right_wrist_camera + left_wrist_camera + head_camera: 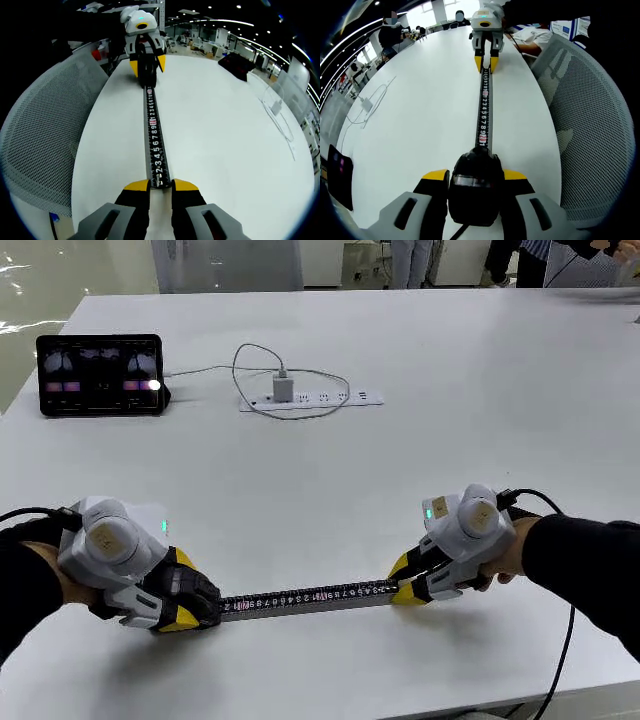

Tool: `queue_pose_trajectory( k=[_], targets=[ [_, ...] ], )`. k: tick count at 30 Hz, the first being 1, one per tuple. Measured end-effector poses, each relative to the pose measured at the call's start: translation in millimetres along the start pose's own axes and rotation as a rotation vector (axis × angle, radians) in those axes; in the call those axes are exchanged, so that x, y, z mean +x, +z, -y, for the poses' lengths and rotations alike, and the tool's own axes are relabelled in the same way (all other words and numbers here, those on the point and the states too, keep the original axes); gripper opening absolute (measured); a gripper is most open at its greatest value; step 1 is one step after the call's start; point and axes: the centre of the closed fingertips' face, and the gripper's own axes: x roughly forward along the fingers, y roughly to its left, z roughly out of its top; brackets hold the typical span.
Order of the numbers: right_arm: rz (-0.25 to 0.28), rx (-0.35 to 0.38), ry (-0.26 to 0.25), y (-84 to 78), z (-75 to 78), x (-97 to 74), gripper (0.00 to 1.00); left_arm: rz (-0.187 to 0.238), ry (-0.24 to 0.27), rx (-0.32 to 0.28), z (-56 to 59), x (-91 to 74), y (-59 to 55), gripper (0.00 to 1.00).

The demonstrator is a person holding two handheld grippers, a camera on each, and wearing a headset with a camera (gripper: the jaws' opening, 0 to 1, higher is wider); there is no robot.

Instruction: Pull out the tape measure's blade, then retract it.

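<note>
The black tape measure case [474, 192] sits between the yellow-tipped jaws of my left gripper [475, 176], which is shut on it low over the white table [400, 420]. In the head view the case [195, 598] is at the lower left with the left gripper [190, 592] around it. The dark numbered blade [305, 598] runs flat over the table to my right gripper [404, 580], which is shut on the blade's end [160, 183]. The blade [484, 107] is out to roughly twenty on its scale. In the right gripper view the blade [152, 132] leads back to the case [146, 67].
A dark tablet [100, 374] stands at the far left of the table. A white power strip [312, 398] with a charger and looped cable lies at the far middle. A mesh chair back [592, 125] stands off the table's near edge. People stand beyond the far end.
</note>
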Motion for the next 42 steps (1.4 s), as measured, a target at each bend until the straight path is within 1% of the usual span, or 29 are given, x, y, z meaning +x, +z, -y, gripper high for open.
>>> queue_pose_trajectory(
  k=[2,6,8,11,13,15,17,20,23,24,25,26,27,30,33,36,37,40,42],
  targets=[
    [-0.012,-0.011,0.006,0.6,-1.1,-0.1,0.13,-0.009,-0.003,0.003,0.6,-1.0,0.9,0.35],
    [-0.037,-0.029,0.018,0.1,-3.0,-0.3,0.16,-0.015,-0.020,0.004,1.9,-3.3,3.1,0.34],
    [-0.053,-0.036,0.021,-1.3,-3.1,-1.0,0.17,-0.017,-0.019,0.011,1.6,-5.8,5.6,0.35],
    [-0.060,-0.044,0.025,-1.3,-4.4,-2.1,0.18,-0.016,-0.019,0.014,1.3,-9.0,7.9,0.36],
    [-0.058,-0.047,0.033,0.5,-7.0,-3.7,0.23,-0.016,-0.019,0.014,0.8,-11.2,9.5,0.36],
    [-0.062,-0.066,0.031,0.9,-6.8,-4.7,0.26,-0.022,-0.028,0.018,1.7,-11.9,8.7,0.36],
    [-0.073,-0.071,0.030,0.6,-6.9,-6.0,0.26,-0.029,-0.039,0.013,3.3,-11.9,7.1,0.38],
    [-0.073,-0.078,0.029,1.6,-6.3,-7.5,0.29,-0.028,-0.051,0.003,6.3,-12.9,6.9,0.45],
    [-0.079,-0.085,0.029,2.1,-6.8,-8.9,0.30,-0.027,-0.065,-0.007,8.8,-13.4,5.8,0.46],
    [-0.079,-0.086,0.030,2.1,-7.0,-8.9,0.31,-0.025,-0.063,-0.005,8.6,-13.6,5.9,0.48],
    [-0.080,-0.087,0.030,2.2,-7.1,-9.1,0.31,-0.017,-0.038,0.002,4.6,-14.0,6.8,0.50],
    [-0.080,-0.084,0.030,1.7,-6.7,-8.9,0.32,-0.013,-0.031,-0.002,3.6,-14.3,7.3,0.55],
    [-0.080,-0.082,0.030,1.7,-6.9,-9.0,0.33,-0.005,-0.031,-0.009,2.9,-14.9,7.9,0.58],
    [-0.075,-0.074,0.030,4.2,-8.4,-10.3,0.36,0.005,-0.033,-0.019,3.0,-16.6,8.5,0.60],
    [-0.071,-0.071,0.028,5.6,-8.9,-11.4,0.38,0.019,-0.042,-0.039,4.8,-18.4,9.8,0.64],
    [-0.075,-0.067,0.026,5.1,-9.1,-12.6,0.41,0.025,-0.052,-0.050,6.4,-19.9,9.6,0.71],
    [-0.077,-0.064,0.024,4.7,-8.9,-13.1,0.42,0.029,-0.063,-0.053,7.2,-19.5,8.8,0.74],
    [-0.079,-0.053,0.019,4.6,-8.4,-14.1,0.47,0.025,-0.078,-0.058,9.3,-19.1,6.2,0.82],
    [-0.076,-0.044,0.019,5.7,-8.4,-15.1,0.50,0.027,-0.092,-0.057,11.6,-19.0,5.0,0.85]
  ],
)
